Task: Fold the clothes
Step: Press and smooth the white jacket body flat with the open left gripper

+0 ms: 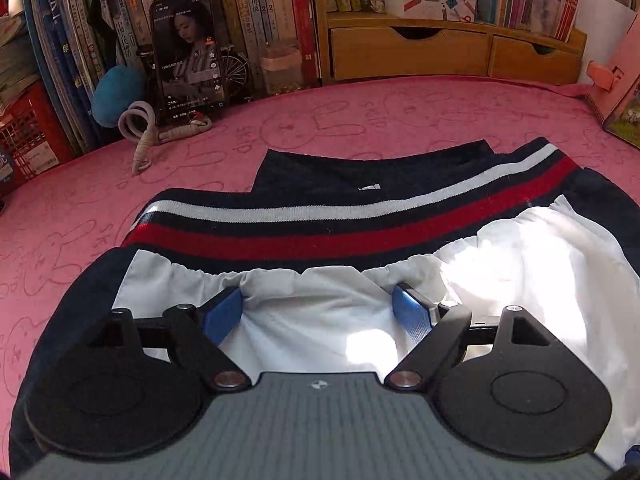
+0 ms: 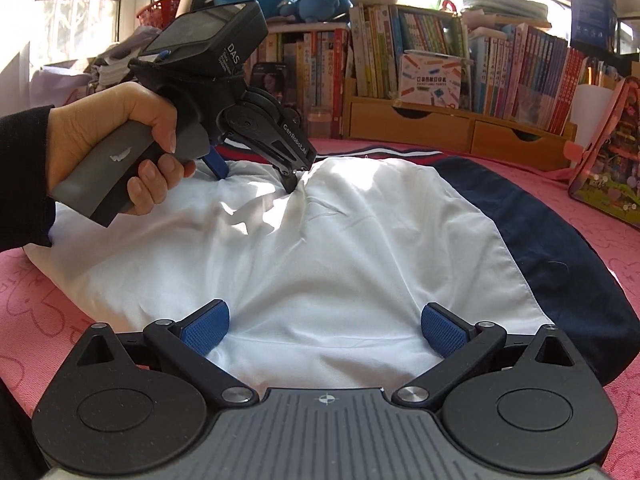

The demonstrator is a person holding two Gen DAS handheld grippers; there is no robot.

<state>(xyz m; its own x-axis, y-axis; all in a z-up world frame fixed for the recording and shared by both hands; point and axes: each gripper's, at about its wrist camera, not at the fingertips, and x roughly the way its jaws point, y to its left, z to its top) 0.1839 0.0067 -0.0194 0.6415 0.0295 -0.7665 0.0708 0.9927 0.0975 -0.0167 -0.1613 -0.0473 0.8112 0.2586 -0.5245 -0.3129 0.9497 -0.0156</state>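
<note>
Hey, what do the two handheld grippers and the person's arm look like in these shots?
Both the left gripper and the right gripper have black linkage arms, round black hubs, ribbed grey bodies and blue textured pads. The left one carries a black camera block marked DAS, GenRobot.AI lettering and a grey handle. The left hand has a black sleeve.

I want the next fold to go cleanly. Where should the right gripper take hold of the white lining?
Probably the white lining at its near edge, just ahead of the right gripper; its open jaws already straddle it. Come in low from the near side: the cloth lies flat, so only the edge offers a pinchable lip.
</note>
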